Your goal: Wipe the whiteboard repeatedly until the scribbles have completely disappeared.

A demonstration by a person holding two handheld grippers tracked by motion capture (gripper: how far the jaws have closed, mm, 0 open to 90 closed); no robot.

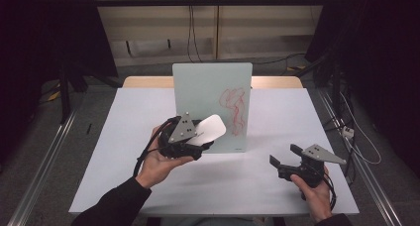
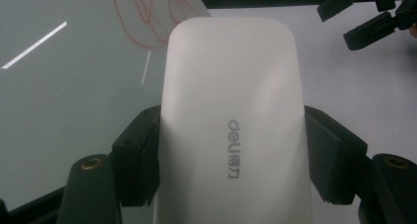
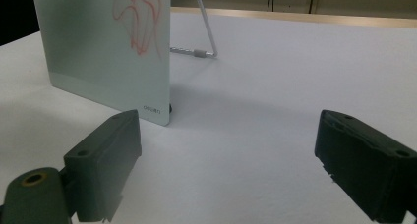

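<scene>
One smooth rounded white eraser [image 2: 231,121] in left claw [image 2: 231,155].

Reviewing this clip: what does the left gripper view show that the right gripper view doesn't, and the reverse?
Left gripper view alone: the white eraser, printed "deli", clamped between the left gripper fingers, and the other gripper's open fingers at the top right corner.

Right gripper view alone: the right gripper open with nothing between its fingers, the board's wire stand, and its lower corner resting on the table.

Both: the glass board with red scribble.
</scene>
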